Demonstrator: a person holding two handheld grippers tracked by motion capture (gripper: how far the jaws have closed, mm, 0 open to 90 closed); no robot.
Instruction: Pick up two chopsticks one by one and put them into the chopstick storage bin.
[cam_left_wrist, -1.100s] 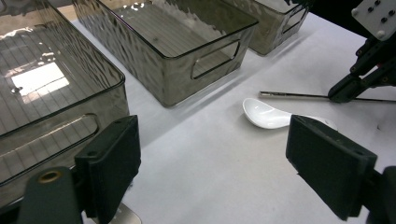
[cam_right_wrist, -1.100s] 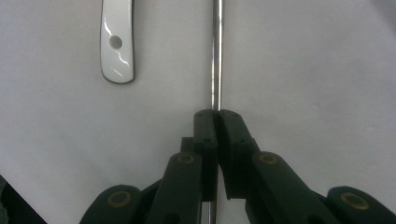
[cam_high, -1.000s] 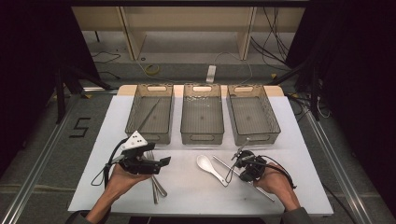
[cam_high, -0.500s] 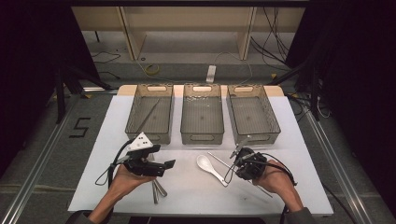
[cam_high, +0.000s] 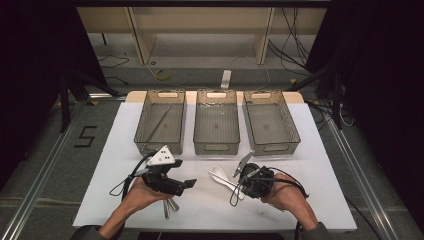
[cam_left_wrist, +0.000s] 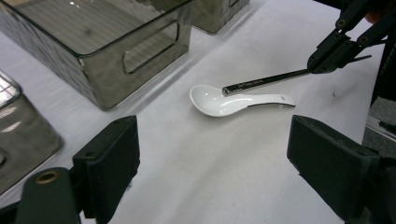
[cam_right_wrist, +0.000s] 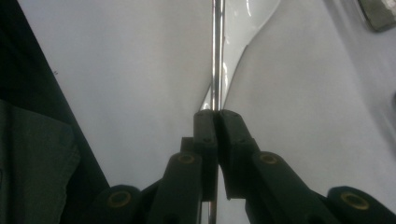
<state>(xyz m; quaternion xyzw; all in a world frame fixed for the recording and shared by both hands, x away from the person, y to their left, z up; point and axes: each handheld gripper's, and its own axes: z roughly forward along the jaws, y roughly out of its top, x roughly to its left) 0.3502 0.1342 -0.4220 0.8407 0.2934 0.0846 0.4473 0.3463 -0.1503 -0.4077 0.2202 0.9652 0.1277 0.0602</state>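
Observation:
My right gripper (cam_right_wrist: 217, 114) is shut on a thin dark metal stick (cam_right_wrist: 216, 56) that runs straight out between its jaws. In the left gripper view that stick (cam_left_wrist: 266, 81) hangs tilted over a white ceramic spoon (cam_left_wrist: 238, 100) lying on the white table, with the right gripper (cam_left_wrist: 327, 56) at its far end. From above, the right gripper (cam_high: 241, 184) sits just right of the spoon (cam_high: 224, 180). My left gripper (cam_high: 192, 184) points right toward the spoon. Its jaws stand wide open (cam_left_wrist: 215, 128) with nothing between them.
Three clear grey bins stand in a row at the back: left (cam_high: 150, 146), middle (cam_high: 216, 148) and right (cam_high: 274, 147). A thin stick (cam_high: 159, 122) lies in the left bin. Metal utensils (cam_high: 169, 206) lie under the left hand near the front edge.
The right gripper has shifted a little left toward the spoon and risen, still shut on the stick. The left gripper has drifted slightly right.

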